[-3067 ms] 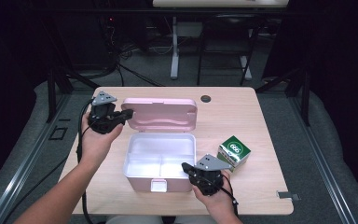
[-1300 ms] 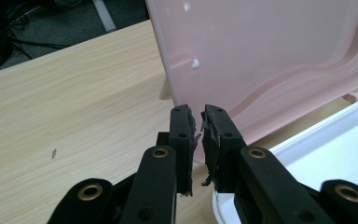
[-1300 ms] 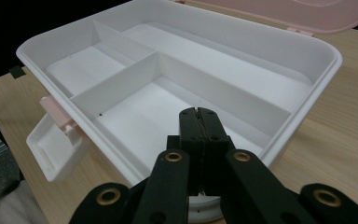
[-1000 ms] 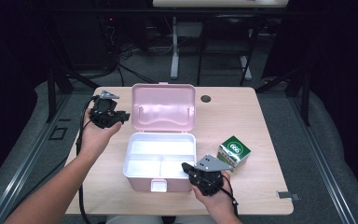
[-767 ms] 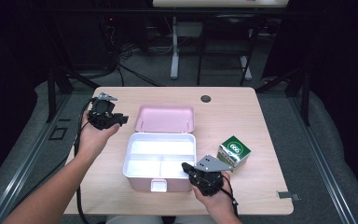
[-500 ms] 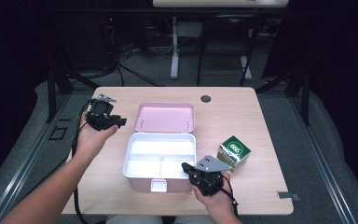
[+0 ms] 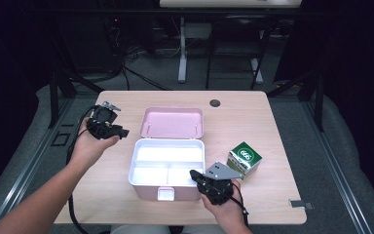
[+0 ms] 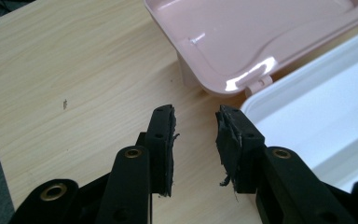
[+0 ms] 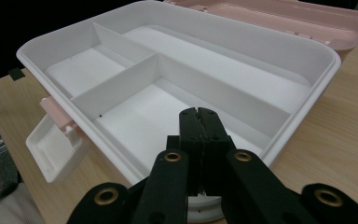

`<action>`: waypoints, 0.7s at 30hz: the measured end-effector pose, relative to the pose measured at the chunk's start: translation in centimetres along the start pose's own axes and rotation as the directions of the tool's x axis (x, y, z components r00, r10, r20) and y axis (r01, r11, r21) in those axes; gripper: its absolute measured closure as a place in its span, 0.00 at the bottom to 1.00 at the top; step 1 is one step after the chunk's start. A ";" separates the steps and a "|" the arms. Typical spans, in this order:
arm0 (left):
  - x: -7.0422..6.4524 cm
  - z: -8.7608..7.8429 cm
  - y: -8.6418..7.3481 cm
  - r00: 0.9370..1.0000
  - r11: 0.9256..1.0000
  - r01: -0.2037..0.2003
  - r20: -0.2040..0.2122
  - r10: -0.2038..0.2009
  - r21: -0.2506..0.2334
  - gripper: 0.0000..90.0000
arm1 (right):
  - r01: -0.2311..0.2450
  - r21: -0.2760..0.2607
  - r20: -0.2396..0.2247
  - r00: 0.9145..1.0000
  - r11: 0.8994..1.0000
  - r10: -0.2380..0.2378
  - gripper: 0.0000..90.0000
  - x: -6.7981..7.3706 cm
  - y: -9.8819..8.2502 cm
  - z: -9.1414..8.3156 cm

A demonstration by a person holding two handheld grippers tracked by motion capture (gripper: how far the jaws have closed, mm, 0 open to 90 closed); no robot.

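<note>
Light wood-grain table (image 7: 126, 209) with rounded corners, dark round grommet (image 7: 215, 103) at 12 o'clock edge. Grey carpet floor (image 7: 350, 161) around it. Second desk's white legs (image 7: 181, 53) at 12 o'clock (top barely lit). Black cables (image 7: 126, 73) on floor at 11 o'clock. Surroundings dark; light falls from above.

Left gripper (image 7: 108, 127) being held in left hand (image 7: 90, 144), forearm being extended in from lower left; jaws being kept apart, nothing between pads (image 8: 164, 140). Right gripper (image 7: 213, 184) being held in right hand (image 7: 224, 204) low at near edge; jaws being pressed together.
</note>
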State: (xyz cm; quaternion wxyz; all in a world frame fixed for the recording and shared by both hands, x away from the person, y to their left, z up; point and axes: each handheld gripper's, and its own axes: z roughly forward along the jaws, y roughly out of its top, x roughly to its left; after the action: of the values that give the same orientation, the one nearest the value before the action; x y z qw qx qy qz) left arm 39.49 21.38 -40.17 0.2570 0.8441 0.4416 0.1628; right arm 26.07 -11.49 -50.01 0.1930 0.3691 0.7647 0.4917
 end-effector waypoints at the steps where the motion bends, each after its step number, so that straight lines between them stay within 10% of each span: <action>1: -0.1 -0.1 0.0 1.000 1.000 -0.008 0.001 0.008 0.006 0.74 | 0.001 0.000 -0.002 1.000 1.000 -0.001 0.99 0.0 0.0 0.0; 12: -0.3 -0.3 -0.6 0.993 0.986 -0.112 0.047 0.107 0.121 0.74 | -0.005 -0.001 -0.013 1.000 1.000 0.005 0.95 0.1 0.0 -0.1; 21: -0.8 0.8 -1.7 0.974 0.954 -0.213 0.117 0.192 0.211 0.74 | -0.013 -0.033 -0.004 1.000 0.999 0.013 0.90 0.0 0.4 -1.0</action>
State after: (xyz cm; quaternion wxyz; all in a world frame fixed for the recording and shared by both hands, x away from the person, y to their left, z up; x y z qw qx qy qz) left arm 38.32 21.28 -41.87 0.1637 0.9152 0.3552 0.0976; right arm 25.60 -12.00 -49.19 0.1943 0.3699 0.7543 0.5065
